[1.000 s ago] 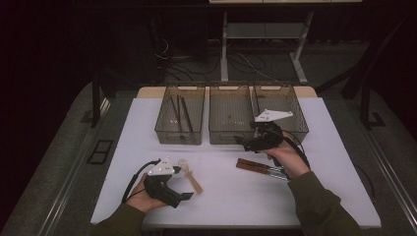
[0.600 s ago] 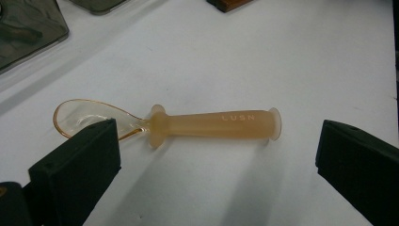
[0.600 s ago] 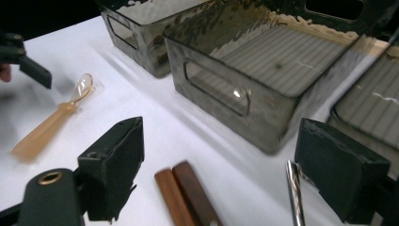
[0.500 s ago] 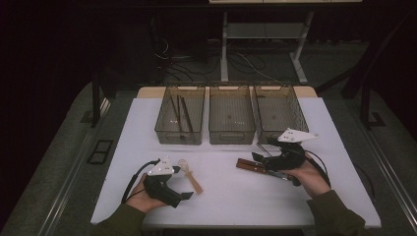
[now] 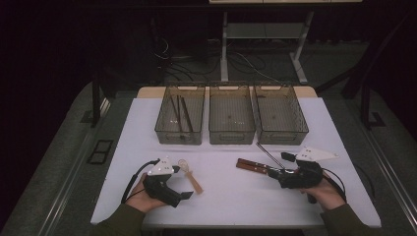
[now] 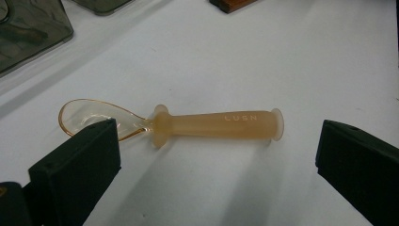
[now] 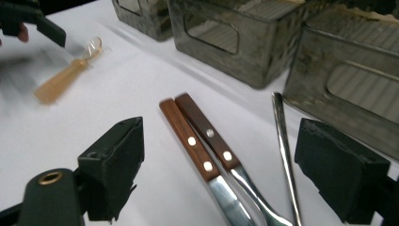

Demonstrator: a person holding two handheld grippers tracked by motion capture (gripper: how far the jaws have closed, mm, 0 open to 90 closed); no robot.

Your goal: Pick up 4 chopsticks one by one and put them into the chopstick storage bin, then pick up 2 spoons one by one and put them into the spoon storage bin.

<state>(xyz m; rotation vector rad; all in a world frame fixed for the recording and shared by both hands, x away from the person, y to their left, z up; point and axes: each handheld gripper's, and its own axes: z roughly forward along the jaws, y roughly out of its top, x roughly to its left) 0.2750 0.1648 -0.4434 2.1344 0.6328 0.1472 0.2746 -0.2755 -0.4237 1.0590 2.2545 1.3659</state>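
**Spoon lies crosswise between the left gripper's jaws**

The amber baby spoon (image 6: 174, 123) rests flat on the white counter (image 5: 226, 196), just ahead of the left gripper (image 5: 180, 193). In the left gripper view its long axis runs from one jaw toward the other, bowl near one jaw and handle end short of the other, so closing as it stands would press the spoon end to end, not across its handle. The jaws are wide apart and hold nothing. My guess is the hand must turn about a quarter turn before it drops on the handle.

The right gripper (image 5: 275, 173) is well away from the spoon, also spread wide and empty, hovering over 2 wooden-handled utensils (image 7: 202, 141) lying side by side, with a thin metal rod (image 7: 284, 155) beside them. 3 clear bins (image 5: 231, 118) stand in a row beyond.
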